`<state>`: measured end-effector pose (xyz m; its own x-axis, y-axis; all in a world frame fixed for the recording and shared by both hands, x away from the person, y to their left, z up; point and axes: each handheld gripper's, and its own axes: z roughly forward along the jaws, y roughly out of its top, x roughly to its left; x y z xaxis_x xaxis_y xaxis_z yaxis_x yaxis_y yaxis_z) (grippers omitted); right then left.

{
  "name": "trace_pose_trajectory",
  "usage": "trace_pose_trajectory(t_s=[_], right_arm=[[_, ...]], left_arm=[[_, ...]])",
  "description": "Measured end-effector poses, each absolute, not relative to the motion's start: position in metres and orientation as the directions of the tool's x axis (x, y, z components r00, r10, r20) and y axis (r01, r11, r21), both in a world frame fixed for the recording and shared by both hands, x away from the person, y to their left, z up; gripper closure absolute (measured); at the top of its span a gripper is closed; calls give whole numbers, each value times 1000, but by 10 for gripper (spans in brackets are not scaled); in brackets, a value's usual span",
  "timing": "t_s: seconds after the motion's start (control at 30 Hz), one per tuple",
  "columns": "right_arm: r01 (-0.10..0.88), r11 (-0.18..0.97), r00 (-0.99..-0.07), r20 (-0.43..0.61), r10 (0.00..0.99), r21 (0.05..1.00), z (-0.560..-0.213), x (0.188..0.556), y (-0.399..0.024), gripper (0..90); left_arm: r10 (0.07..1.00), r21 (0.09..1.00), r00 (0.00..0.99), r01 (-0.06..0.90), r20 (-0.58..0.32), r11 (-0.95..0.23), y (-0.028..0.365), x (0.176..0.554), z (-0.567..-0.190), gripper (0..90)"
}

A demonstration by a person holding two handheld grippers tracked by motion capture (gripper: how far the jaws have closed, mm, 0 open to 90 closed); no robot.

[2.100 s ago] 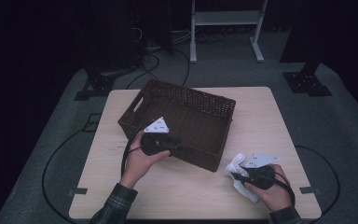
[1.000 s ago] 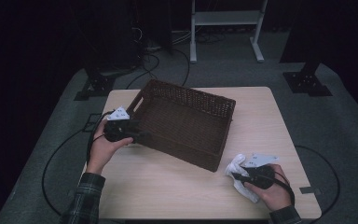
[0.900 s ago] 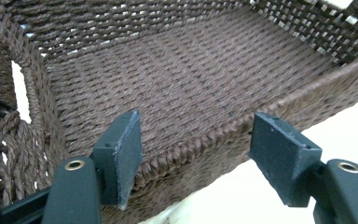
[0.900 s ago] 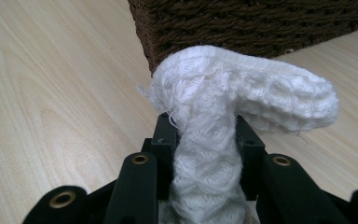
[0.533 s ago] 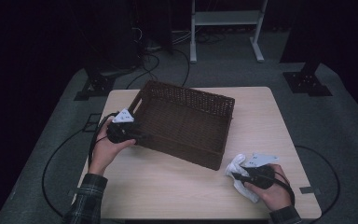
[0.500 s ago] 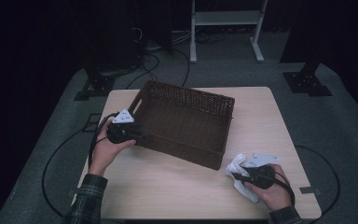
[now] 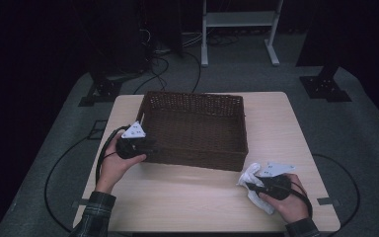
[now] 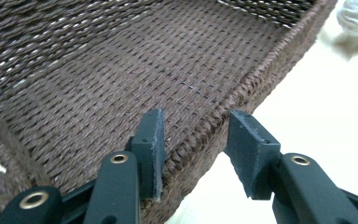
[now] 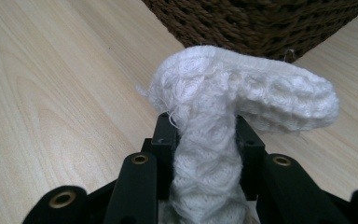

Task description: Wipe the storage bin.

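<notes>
Between the jaws of the left gripper (image 8: 193,154) the near rim of the brown basket (image 8: 135,79) is straddled — one jaw inside the wall, one outside. These jaws have just been closing, but a gap is seen at the outer pad, so the wall is not yet pinched. For a good hold, the jaws should be closed evenly on the thick braided rim, not on the thinner weave below it, and the basket should be kept flat on the table (image 7: 187,192) while it is steadied.

The jaws of the right gripper (image 9: 205,140) are pressed on a white sock (image 9: 242,98), which is pinched at its middle, with the thick folded end puffing out just past the tips. The basket's wall is seen close beyond that sock.

The basket is made of stiff twisted strands, bumpy and hard — a box shape with straight walls. The sock is soft, fluffy and knobbly, and it will squash easily. The table is smooth pale wood
</notes>
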<state>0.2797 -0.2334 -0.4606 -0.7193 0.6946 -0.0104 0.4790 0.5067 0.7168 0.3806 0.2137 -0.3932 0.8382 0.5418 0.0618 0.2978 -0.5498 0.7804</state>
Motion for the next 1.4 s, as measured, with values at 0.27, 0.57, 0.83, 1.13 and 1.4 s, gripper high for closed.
trace_pose_trajectory(t_s=[0.27, 0.57, 0.83, 1.13, 1.4], right_arm=[[480, 507, -719, -10, 695, 716, -460, 279, -233, 674], [480, 507, -720, -10, 694, 716, -461, 279, -233, 673], [477, 508, -719, -14, 695, 718, -460, 279, -233, 674], [479, 504, -718, -11, 696, 719, -460, 279, -234, 674], [482, 502, -713, -11, 701, 718, -460, 281, -236, 674]], left_arm=[[502, 781, 864, 286, 42, -556, 207, 374, -393, 645], [459, 777, 888, 283, 8, -562, 195, 364, -392, 727], [414, 772, 910, 287, -34, -568, 181, 356, -393, 785], [363, 767, 928, 292, -83, -572, 167, 346, -393, 816], [362, 763, 927, 305, -100, -571, 159, 335, -393, 813]])
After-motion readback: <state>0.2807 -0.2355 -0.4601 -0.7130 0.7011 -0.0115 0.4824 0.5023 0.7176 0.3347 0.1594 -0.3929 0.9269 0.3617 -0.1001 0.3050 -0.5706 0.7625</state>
